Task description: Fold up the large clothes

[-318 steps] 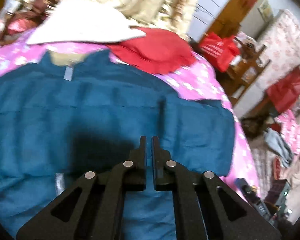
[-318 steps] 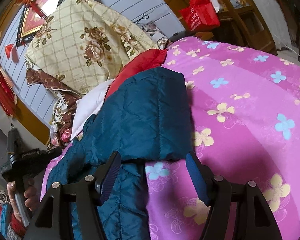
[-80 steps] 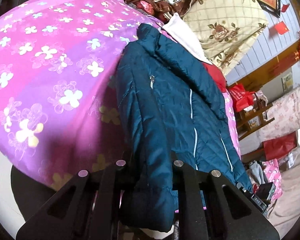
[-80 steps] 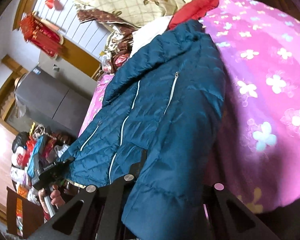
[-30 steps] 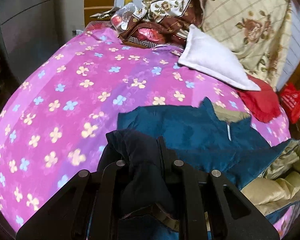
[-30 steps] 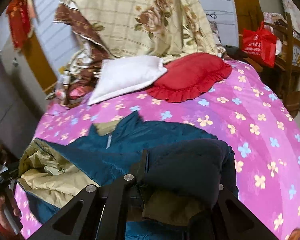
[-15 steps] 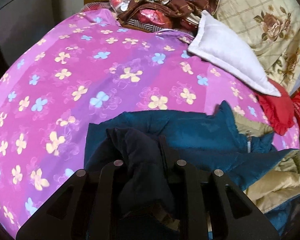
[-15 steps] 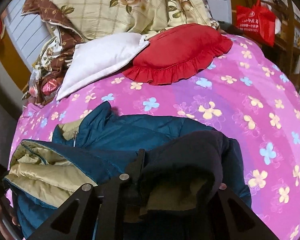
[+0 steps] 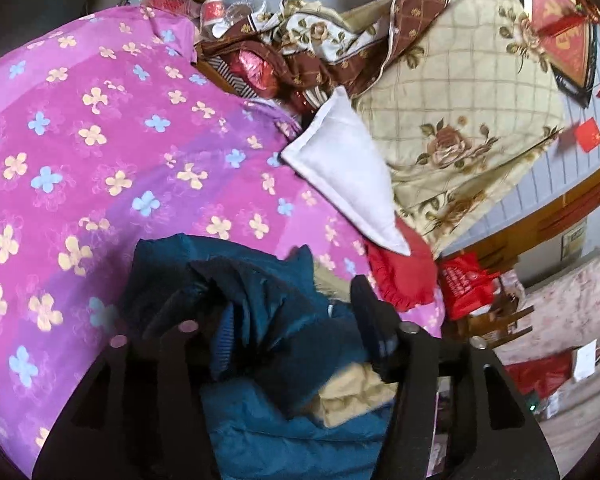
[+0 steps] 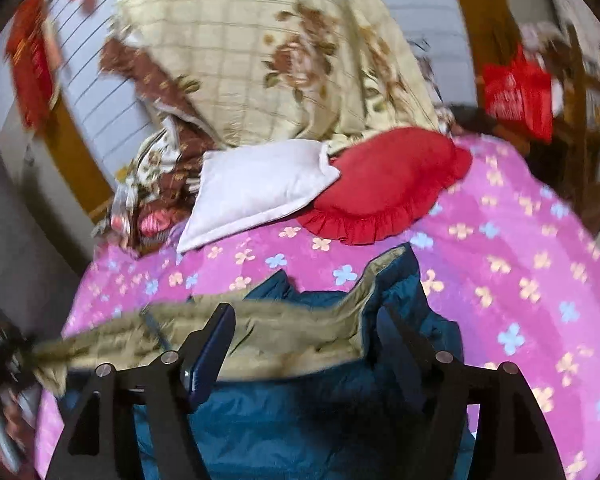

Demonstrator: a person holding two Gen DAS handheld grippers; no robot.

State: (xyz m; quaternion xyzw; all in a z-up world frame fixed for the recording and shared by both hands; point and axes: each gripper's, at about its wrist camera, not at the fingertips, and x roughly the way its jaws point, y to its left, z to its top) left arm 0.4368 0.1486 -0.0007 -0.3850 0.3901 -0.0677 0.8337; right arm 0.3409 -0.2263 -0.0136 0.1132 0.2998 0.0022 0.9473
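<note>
A teal quilted jacket [image 9: 268, 312] with a beige lining lies bunched on the pink flowered bedspread [image 9: 100, 152]. My left gripper [image 9: 272, 312] is open, its jaws spread wide, with folds of the jacket lying loose between them. In the right wrist view the jacket [image 10: 404, 300] lies in front of me with its beige lining [image 10: 284, 332] turned up. My right gripper [image 10: 304, 332] is open above that lining and holds nothing. This view is blurred by motion.
A white pillow [image 9: 348, 176], a red frilled cushion [image 10: 388, 184] and a big cream floral quilt [image 10: 268, 56] are piled at the head of the bed. A red bag [image 9: 464, 284] and wooden furniture stand beyond the bed's right side.
Both grippers have opened and let go of the jacket, which has dropped onto the bedspread. The right gripper is moving, so its view is blurred.
</note>
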